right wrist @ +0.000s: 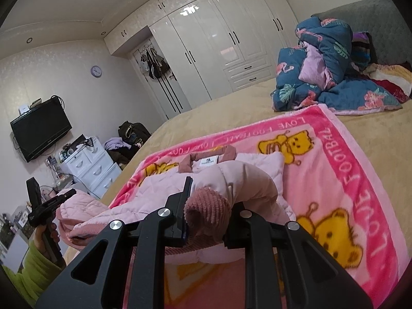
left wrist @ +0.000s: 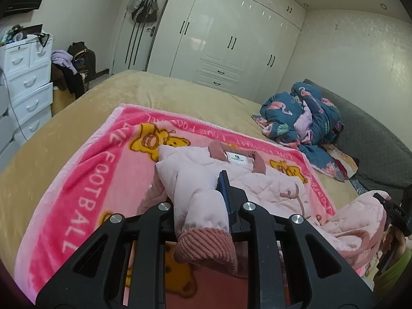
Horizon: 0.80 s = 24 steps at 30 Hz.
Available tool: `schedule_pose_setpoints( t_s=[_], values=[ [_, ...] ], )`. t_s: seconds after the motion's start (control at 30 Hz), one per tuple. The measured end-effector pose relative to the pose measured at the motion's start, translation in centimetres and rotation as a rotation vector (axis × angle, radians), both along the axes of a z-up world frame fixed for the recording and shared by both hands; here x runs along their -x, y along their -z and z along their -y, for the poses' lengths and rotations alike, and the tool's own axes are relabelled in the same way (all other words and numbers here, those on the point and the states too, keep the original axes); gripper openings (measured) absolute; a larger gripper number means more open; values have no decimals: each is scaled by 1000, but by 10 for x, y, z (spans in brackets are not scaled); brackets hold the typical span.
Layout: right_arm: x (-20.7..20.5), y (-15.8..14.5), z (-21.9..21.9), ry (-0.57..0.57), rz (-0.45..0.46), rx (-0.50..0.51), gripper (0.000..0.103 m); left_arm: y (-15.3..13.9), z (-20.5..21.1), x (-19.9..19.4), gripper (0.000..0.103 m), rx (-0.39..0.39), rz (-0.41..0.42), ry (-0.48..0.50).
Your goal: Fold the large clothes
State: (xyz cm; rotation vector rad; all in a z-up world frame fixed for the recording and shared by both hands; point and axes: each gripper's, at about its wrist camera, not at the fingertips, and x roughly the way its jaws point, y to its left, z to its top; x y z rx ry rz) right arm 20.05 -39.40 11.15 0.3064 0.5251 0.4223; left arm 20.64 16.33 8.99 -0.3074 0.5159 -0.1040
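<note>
Currently both grippers are clamping sleeves of the pink jacket (left wrist: pixel 257 180) lying on the pink blanket (left wrist: pixel 85 170): left gripper (left wrist: pixel 203 206), right gripper (right wrist: pixel 206 206); left finger is hiding behind fabric.

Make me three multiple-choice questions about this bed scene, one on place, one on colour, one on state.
1. Where does the pink jacket lie?
A. on the pink blanket
B. on the dresser
C. on the floor

2. What colour are the bears on the blanket?
A. blue
B. yellow
C. green

3. What is the left tool doing?
A. hanging open
B. gripping a sleeve cuff
C. holding a hanger

Answers: 1 A, the blanket shows all round the jacket; 2 B, the bears are yellow; 3 B, the ribbed cuff sits between its fingers.
</note>
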Motion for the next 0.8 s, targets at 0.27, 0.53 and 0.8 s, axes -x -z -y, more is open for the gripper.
schedule_pose_setpoints(
  t_s=[0.27, 0.53, 0.8],
  values=[
    [-24, -8, -2, 8, 14, 18, 17, -5, -3, -12, 12, -10, 11, -16],
    [-55, -5, -2, 26, -1, 28, 17, -3, -1, -33, 13, -45, 16, -32],
    [-84, 1, -3, 33, -24, 37, 17, 0, 2, -56, 13, -69, 9, -41]
  ],
)
